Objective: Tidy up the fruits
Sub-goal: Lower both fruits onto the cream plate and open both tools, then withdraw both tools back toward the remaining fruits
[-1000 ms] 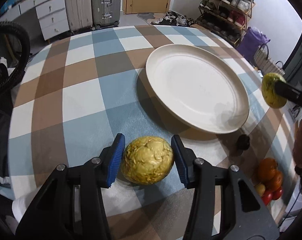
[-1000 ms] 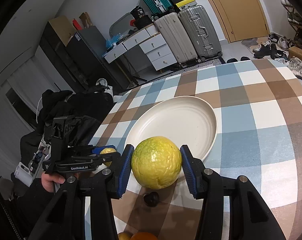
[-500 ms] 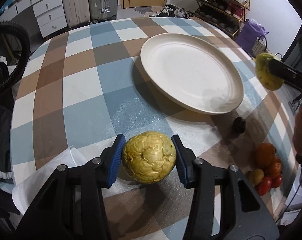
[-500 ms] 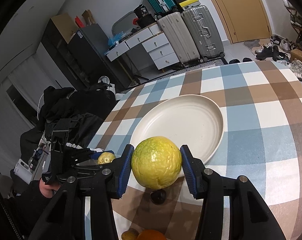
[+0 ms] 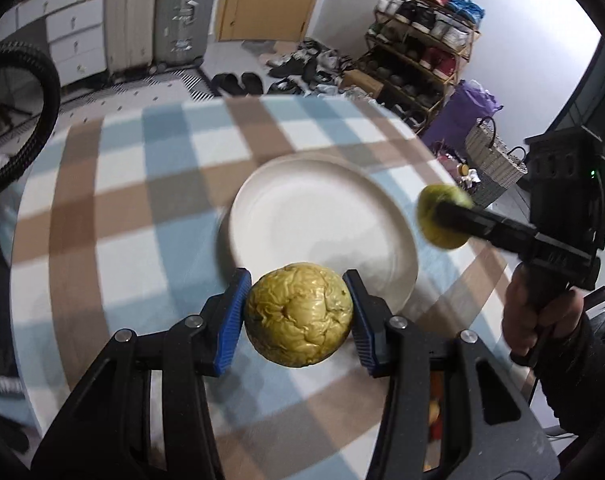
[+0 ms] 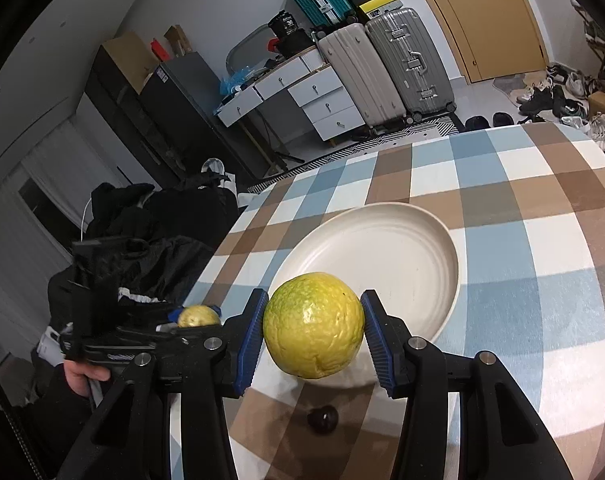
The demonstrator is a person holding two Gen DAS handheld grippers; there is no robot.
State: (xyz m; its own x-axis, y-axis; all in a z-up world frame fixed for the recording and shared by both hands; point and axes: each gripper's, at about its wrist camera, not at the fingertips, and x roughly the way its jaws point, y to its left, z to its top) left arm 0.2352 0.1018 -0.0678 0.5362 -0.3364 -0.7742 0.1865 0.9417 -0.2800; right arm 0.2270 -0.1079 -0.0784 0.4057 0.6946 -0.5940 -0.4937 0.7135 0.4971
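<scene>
In the left wrist view, our left claw (image 5: 298, 314) squeezes a wrinkly yellow-green fruit (image 5: 298, 314) between its blue pads (image 5: 233, 320). The fruit is almost round, so we cannot pick out a long side or tell which way it points. Just past the claw tips lies the big white plate (image 5: 322, 216) on the checked tablecloth (image 5: 142, 208), all a bit blurry. Ahead and to the right, our right claw (image 5: 442, 216) comes in from the side, and its black finger hides part of the yellow-green fruit it holds. Something red and orange peeks out beside the right finger, too hidden to name.

In the right wrist view, our right claw (image 6: 313, 326) grips a smooth yellow-green fruit (image 6: 313, 326), a little taller than wide, standing up and down between the pads. The plate (image 6: 382, 216) sits just beyond the tips, and the fruit covers its near rim. Under the claw a small dark round fruit (image 6: 322, 419) lies on the cloth; the other view does not show it. To the left, the left claw (image 6: 196, 318) shows only the top of its fruit.
</scene>
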